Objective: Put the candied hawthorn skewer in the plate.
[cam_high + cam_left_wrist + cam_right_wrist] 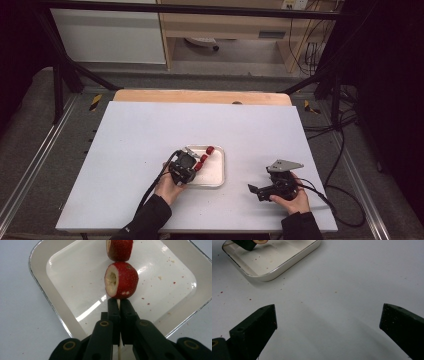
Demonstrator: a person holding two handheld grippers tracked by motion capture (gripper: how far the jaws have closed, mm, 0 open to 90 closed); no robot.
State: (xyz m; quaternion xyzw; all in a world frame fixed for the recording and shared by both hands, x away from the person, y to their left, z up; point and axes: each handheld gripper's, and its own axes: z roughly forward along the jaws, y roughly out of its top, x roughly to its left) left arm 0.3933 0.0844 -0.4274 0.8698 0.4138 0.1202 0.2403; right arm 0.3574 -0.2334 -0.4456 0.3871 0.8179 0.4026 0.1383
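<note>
— What has the left gripper (pixel 119 305) got?
— Its jaws are clamped on a thin wooden skewer (pixel 119 303) with red fruits (pixel 121 280) threaded on it, held over the white tray (pixel 75 277) on the counter (pixel 135 145).
— And the right gripper (pixel 328 317)?
— Jaws wide apart, holding nothing, low over bare counter, well apart from the tray.

Left gripper (pixel 192 161) holds a fruit skewer (pixel 204 157) over the white tray (pixel 216 176).

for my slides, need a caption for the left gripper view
Left gripper shut on a skewer of red fruit over a white tray.
</note>
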